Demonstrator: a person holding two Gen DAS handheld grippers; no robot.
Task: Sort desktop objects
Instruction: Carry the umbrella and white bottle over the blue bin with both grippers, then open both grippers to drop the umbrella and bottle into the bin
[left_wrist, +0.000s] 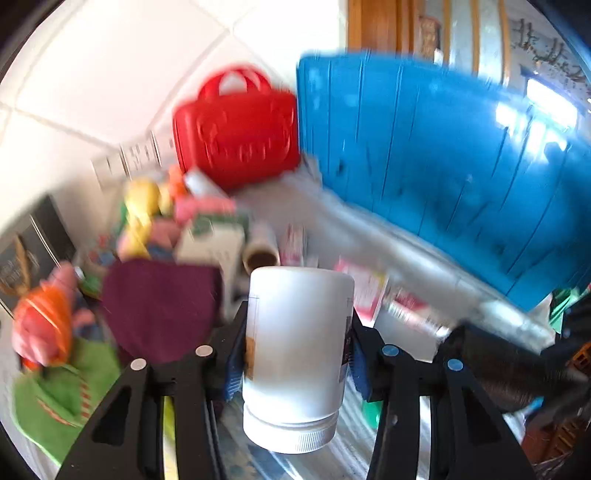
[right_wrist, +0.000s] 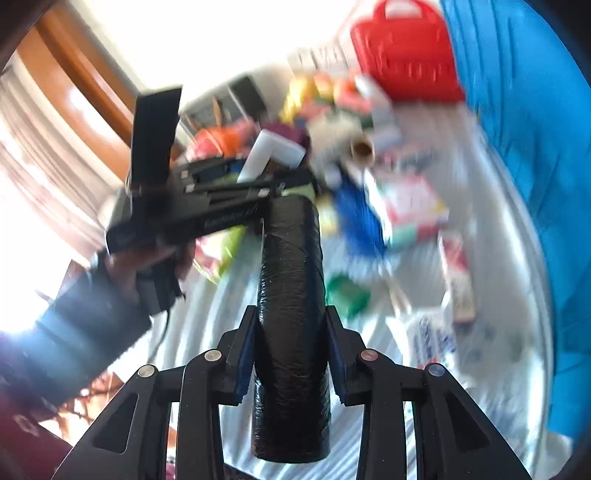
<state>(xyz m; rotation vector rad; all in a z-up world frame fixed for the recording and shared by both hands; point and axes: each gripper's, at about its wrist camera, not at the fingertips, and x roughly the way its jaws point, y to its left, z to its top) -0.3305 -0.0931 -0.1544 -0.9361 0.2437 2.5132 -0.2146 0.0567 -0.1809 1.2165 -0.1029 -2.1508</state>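
My left gripper is shut on a white plastic bottle, held upside down with its ribbed cap toward the camera and lifted off the table. My right gripper is shut on a black roll that stands up between the blue pads. In the right wrist view the left gripper shows at the left with a hand and dark sleeve behind it, the white bottle in its jaws. The black roll also shows at the lower right of the left wrist view.
A red toy case and a large blue bin stand at the back of the cloth-covered table. A heap of toys, a purple cloth, a green cloth, a cardboard tube and boxes lie about.
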